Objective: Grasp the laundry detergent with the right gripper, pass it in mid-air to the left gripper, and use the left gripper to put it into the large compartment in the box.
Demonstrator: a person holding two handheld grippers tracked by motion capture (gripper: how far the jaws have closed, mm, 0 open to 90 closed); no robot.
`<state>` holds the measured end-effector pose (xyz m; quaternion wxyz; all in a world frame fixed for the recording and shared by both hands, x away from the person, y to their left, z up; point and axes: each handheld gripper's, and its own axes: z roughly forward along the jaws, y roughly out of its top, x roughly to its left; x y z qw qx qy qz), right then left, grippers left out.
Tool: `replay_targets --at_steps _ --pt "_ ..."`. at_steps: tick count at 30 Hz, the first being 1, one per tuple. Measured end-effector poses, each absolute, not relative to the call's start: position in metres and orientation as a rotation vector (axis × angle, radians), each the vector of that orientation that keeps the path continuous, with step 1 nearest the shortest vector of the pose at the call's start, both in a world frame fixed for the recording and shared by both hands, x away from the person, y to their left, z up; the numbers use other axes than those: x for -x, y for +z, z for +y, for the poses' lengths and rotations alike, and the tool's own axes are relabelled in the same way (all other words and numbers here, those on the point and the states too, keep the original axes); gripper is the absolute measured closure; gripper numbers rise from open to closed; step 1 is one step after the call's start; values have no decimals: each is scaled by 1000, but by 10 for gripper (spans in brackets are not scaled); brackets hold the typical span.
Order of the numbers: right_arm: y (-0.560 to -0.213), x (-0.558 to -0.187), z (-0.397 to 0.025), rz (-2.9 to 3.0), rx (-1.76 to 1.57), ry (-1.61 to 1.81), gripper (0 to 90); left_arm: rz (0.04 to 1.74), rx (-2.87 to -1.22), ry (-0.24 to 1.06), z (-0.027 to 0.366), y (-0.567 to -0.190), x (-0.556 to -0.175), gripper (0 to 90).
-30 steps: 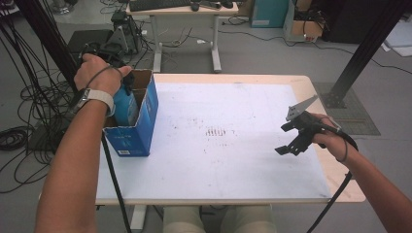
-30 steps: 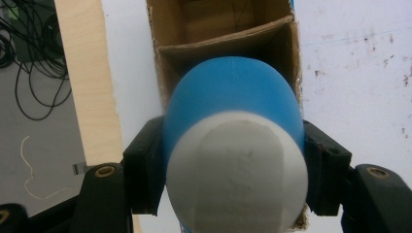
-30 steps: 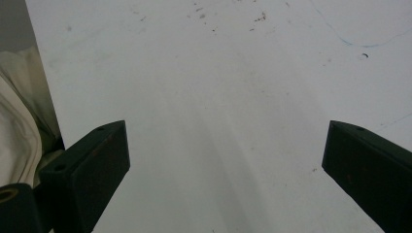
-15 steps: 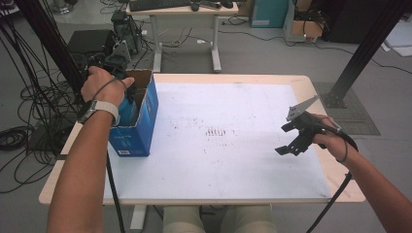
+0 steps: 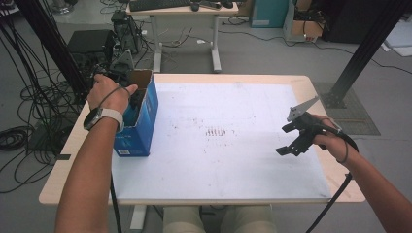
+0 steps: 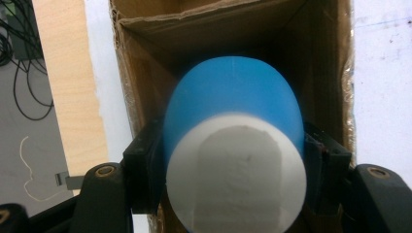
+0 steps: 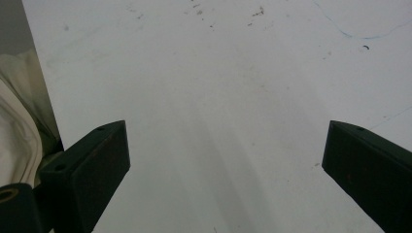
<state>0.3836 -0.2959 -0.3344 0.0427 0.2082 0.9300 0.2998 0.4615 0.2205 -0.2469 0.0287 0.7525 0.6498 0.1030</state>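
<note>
Left hand-held gripper [image 6: 233, 165] clamps a blue cup [image 6: 233, 102] — right hand-held gripper [image 7: 226, 165] gapes empty.

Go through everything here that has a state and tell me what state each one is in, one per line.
Left gripper: shut on the blue cup, reaching into the box.
Blue cup: gripped at its sides, inside the open box.
Cardboard box: open at the top, upright at the table's left edge.
Right gripper: open, nothing between its jaws, above the bare white mat.
White mat: flat, scuffed with dark marks.
</note>
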Motion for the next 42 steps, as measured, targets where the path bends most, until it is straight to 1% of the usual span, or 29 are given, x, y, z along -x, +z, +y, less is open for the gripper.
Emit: replay_targets --at_steps 12,42 --pt "-336 -384 -296 2847 -650 919 30 2014 -2310 295 220 -261 -462 375" --pt "-336 -383 -297 2844 -644 921 30 2020 -2320 283 220 -261 -463 373"
